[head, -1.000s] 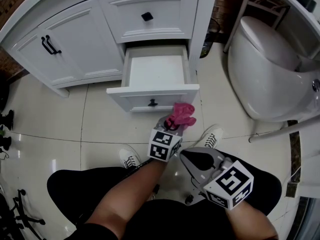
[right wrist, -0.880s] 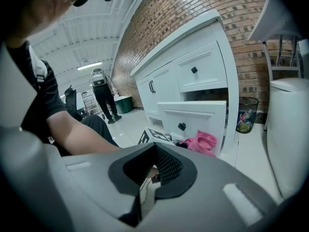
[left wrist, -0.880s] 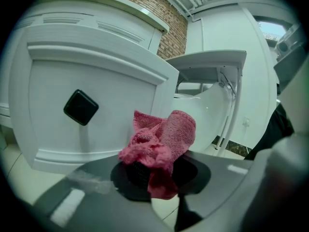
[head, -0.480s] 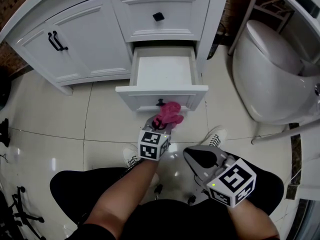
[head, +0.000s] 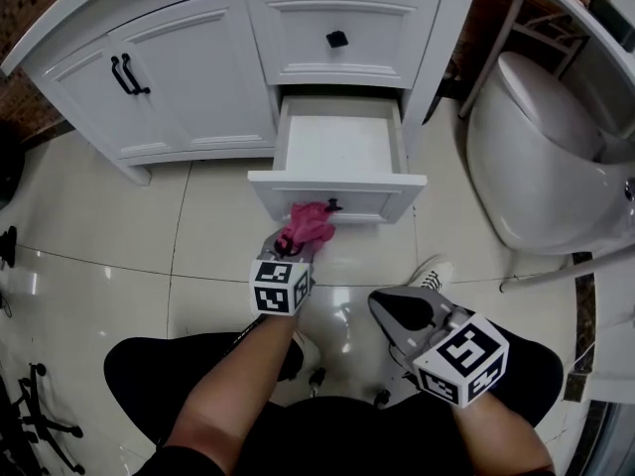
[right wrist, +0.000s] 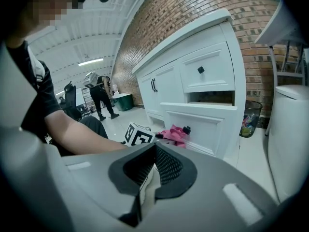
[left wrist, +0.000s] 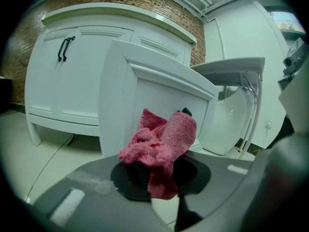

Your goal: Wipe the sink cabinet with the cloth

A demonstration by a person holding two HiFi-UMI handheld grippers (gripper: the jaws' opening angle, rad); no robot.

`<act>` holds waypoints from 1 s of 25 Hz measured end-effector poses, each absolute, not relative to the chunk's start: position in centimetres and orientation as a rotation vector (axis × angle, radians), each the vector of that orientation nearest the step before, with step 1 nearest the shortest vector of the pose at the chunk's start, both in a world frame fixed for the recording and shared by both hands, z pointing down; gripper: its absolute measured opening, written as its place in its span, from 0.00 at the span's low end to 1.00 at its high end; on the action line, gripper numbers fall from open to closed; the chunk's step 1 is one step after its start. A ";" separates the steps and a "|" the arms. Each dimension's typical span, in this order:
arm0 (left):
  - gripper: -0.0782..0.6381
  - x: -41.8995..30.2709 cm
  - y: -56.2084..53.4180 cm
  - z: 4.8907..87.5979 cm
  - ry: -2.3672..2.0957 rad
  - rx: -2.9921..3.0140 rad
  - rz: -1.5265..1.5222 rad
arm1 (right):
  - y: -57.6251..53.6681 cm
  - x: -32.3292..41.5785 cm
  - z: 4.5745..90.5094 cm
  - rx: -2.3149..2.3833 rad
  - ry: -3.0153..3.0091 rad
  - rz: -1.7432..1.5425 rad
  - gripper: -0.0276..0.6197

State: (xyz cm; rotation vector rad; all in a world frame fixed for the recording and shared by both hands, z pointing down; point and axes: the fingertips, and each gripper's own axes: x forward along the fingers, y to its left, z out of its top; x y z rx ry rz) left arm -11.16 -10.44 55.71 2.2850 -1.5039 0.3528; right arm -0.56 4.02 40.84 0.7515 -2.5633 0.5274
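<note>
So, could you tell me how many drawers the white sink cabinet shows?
2: the closed upper white drawer above, and the pulled-out white lower drawer directly beneath it. Others may be hidden.

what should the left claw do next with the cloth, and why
Probably slide the left claw sideways, dragging the pink cloth along the drawer front toward its left end. The claw is shut on the cloth, which in the head view sits at that panel just left of the black knob, with a short stretch beyond it.
</note>
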 end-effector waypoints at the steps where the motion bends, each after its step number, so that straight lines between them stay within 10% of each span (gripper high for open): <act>1: 0.24 -12.0 -10.5 55.7 -1.522 2.271 0.349 | 4.0 -0.6 40.8 0.753 -2.562 0.526 0.05; 25: 0.24 -14.3 -4.2 41.4 -1.350 2.346 0.282 | 2.6 1.5 36.3 0.927 -2.605 0.430 0.05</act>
